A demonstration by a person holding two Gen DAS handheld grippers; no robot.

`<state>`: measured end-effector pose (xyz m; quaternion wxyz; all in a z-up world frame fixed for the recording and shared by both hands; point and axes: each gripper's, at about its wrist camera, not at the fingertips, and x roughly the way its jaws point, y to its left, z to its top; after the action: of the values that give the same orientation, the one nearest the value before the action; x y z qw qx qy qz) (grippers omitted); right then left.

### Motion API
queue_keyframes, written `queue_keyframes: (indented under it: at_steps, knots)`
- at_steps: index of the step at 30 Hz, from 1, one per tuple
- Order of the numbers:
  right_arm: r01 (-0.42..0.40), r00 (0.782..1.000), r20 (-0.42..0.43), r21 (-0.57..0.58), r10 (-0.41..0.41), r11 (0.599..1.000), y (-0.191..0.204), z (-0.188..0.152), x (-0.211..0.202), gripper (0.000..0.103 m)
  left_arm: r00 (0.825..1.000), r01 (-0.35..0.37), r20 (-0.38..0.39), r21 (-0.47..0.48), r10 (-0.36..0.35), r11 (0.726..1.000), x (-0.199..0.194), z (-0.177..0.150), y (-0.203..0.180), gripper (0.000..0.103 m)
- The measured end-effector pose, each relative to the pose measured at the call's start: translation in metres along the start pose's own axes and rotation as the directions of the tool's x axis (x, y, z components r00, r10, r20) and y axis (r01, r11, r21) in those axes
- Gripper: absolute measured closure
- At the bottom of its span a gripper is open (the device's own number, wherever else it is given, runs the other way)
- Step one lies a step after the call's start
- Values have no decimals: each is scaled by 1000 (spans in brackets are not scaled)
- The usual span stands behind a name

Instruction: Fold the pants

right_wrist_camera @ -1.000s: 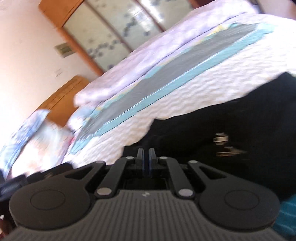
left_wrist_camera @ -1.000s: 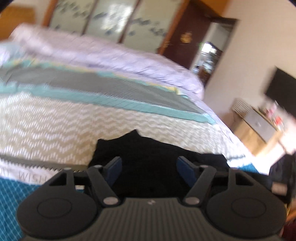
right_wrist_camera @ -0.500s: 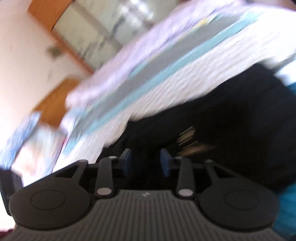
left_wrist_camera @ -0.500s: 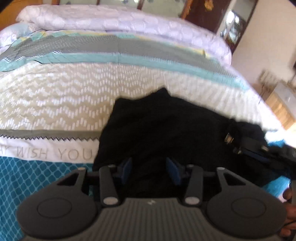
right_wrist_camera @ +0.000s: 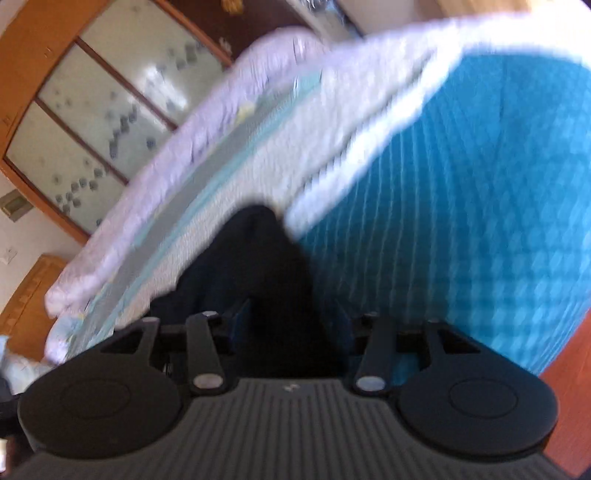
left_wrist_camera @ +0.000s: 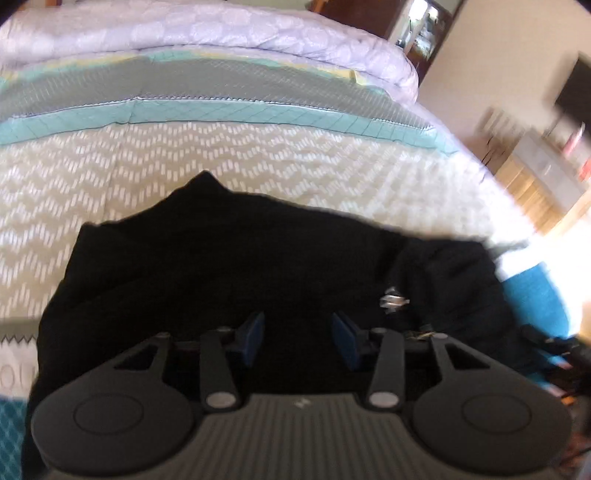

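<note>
The black pants (left_wrist_camera: pixel 229 266) lie bunched on the bed's patterned quilt (left_wrist_camera: pixel 221 155), with a metal clasp (left_wrist_camera: pixel 393 301) showing at their right. My left gripper (left_wrist_camera: pixel 298 341) is open, its blue pads apart just over the near part of the pants, holding nothing. In the right wrist view a dark part of the pants (right_wrist_camera: pixel 258 266) lies ahead of my right gripper (right_wrist_camera: pixel 291 328). That gripper is open and empty. The right view is tilted and blurred.
A lilac duvet (left_wrist_camera: pixel 221 33) lies rolled along the far side of the bed. A wooden cabinet (left_wrist_camera: pixel 532 192) stands right of the bed, near a doorway. The teal quilt side (right_wrist_camera: pixel 461 221) hangs to an orange floor (right_wrist_camera: pixel 569 376). A glass-panelled wardrobe (right_wrist_camera: pixel 103 110) is behind.
My right gripper went from shut to open and swung toward the bed's teal edge. My left gripper narrowed, then opened wider again, and moved closer over the pants.
</note>
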<state>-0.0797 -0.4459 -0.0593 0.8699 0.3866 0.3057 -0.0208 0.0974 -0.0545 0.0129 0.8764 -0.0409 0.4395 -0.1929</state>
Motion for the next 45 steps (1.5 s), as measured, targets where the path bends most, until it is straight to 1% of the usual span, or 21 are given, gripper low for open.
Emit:
queue_keyframes:
  at_steps: [2, 5, 7, 9, 12, 15, 19, 21, 23, 26, 27, 28, 29, 30, 34, 37, 39, 40, 42, 44, 45]
  knots:
    - [-10, 1000, -10, -46, 9, 999, 13, -6, 0, 88, 999, -51, -8, 70, 52, 996, -1, 1, -14, 60]
    - [-66, 998, 11, -80, 67, 995, 37, -4, -18, 89, 999, -28, -19, 57, 29, 998, -18, 6, -15, 59]
    - [-142, 989, 28, -101, 145, 985, 61, -1, -27, 89, 998, 55, 32, -38, -54, 998, -48, 9, 3, 55]
    - [-210, 976, 20, -150, 215, 966, 92, 1, -30, 89, 989, 102, 118, -130, -87, 986, -75, 13, 24, 47]
    - [-323, 945, -35, -240, 324, 915, 149, -7, -21, 89, 974, 118, 216, -242, -65, 963, -115, 7, 62, 44]
    - [-419, 908, -160, -320, 387, 850, 207, -36, 1, 89, 964, 102, 265, -314, -16, 944, -146, -9, 96, 44]
    - [-487, 867, -337, -421, 366, 766, 268, -97, 49, 89, 964, 81, 264, -409, 33, 909, -165, -39, 134, 44]
    - [-480, 863, -411, -481, 296, 733, 286, -133, 73, 87, 968, 59, 242, -452, 58, 890, -166, -50, 147, 44]
    - [-482, 841, -501, -519, 206, 706, 292, -162, 98, 78, 974, 45, 213, -502, 72, 864, -164, -63, 161, 44]
    - [-498, 832, -516, -530, 205, 686, 286, -165, 89, 74, 980, 53, 191, -542, 62, 839, -159, -75, 173, 44]
    - [-521, 816, -528, -497, 234, 694, 282, -154, 84, 63, 980, 54, 189, -542, 59, 839, -158, -77, 174, 44]
    - [-551, 797, -535, -450, 281, 703, 274, -142, 76, 57, 981, 56, 186, -540, 54, 840, -156, -77, 174, 44]
    - [-565, 791, -520, -420, 322, 711, 263, -132, 67, 57, 982, 64, 184, -540, 44, 840, -153, -77, 173, 44]
    - [-560, 802, -490, -418, 342, 715, 256, -121, 56, 57, 982, 77, 186, -538, 29, 840, -152, -75, 172, 44]
    - [-452, 886, -336, -475, 319, 755, 223, -93, 21, 59, 979, 132, 200, -492, -36, 861, -141, -63, 153, 44]
    - [-358, 929, -258, -443, 265, 822, 192, -79, 17, 62, 988, 128, 136, -443, -74, 887, -123, -58, 133, 44]
    - [-292, 951, -228, -425, 211, 857, 176, -74, 24, 62, 994, 104, 80, -415, -77, 904, -108, -61, 124, 52]
    - [-264, 957, -224, -416, 184, 870, 172, -76, 29, 62, 996, 89, 53, -398, -74, 913, -101, -63, 120, 81]
    - [-218, 961, -246, -384, 128, 897, 167, -77, 43, 66, 996, 88, 36, -400, -80, 912, -96, -67, 118, 89]
    - [-218, 949, -295, -349, 115, 911, 163, -78, 51, 87, 993, 113, 67, -396, -94, 911, -109, -66, 119, 90]
    - [-228, 944, -306, -347, 120, 910, 163, -80, 49, 88, 990, 133, 90, -392, -106, 910, -119, -64, 121, 91]
